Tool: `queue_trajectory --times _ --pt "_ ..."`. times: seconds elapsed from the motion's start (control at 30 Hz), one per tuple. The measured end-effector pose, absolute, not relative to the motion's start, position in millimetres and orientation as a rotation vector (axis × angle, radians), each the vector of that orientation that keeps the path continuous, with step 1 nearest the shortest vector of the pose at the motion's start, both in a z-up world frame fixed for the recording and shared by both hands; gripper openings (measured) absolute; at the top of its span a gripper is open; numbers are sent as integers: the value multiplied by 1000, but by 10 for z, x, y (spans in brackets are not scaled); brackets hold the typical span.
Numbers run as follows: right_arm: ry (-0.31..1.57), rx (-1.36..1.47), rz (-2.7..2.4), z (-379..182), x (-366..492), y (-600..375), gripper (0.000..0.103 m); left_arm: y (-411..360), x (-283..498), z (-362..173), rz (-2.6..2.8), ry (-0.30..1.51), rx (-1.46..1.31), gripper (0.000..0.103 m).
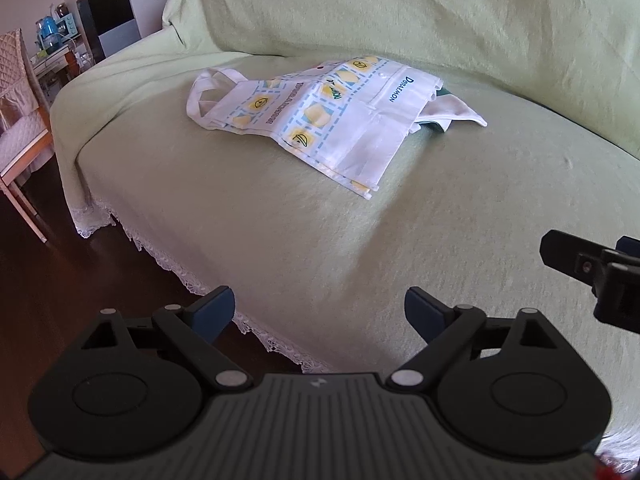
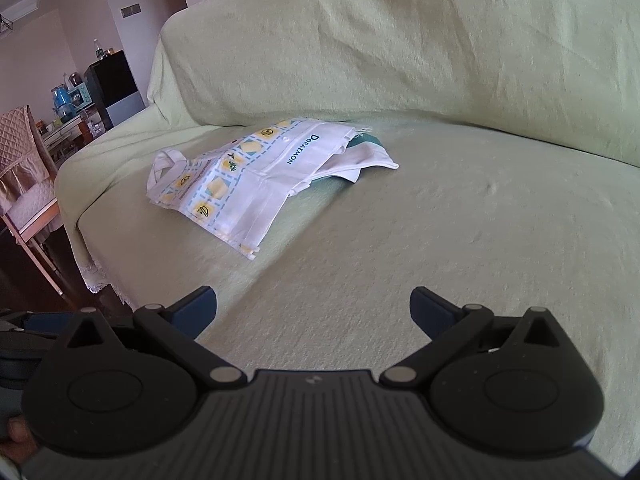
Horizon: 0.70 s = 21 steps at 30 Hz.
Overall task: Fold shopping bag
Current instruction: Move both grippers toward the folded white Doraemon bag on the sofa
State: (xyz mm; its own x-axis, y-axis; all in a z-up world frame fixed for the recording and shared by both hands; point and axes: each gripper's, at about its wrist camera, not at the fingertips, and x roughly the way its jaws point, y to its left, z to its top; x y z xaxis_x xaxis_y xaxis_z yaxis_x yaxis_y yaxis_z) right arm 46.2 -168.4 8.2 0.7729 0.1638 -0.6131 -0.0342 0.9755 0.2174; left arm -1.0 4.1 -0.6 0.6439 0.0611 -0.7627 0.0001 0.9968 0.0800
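Observation:
A white shopping bag (image 1: pixel 320 116) with yellow and blue squares and "Doraemon" lettering lies partly folded on a green-covered sofa seat; it also shows in the right wrist view (image 2: pixel 248 184). Its handles (image 1: pixel 208 96) lie at its left end. A white and teal flap (image 1: pixel 452 114) sticks out at its right. My left gripper (image 1: pixel 320 312) is open and empty, well short of the bag near the seat's front edge. My right gripper (image 2: pixel 314 312) is open and empty, also short of the bag; it shows at the right edge of the left wrist view (image 1: pixel 592 268).
The sofa backrest (image 2: pixel 400 48) rises behind the bag. The seat cover's lace edge (image 1: pixel 172 260) drops to a dark wooden floor (image 1: pixel 60 280). A chair (image 1: pixel 20 120) and a black cabinet (image 1: pixel 108 16) stand at the left.

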Motion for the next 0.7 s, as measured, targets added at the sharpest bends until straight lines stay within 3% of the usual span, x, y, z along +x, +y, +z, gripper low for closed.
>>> queue_trajectory --times 0.7 --pt "712 144 128 24 831 -1436 102 252 125 -44 90 876 70 96"
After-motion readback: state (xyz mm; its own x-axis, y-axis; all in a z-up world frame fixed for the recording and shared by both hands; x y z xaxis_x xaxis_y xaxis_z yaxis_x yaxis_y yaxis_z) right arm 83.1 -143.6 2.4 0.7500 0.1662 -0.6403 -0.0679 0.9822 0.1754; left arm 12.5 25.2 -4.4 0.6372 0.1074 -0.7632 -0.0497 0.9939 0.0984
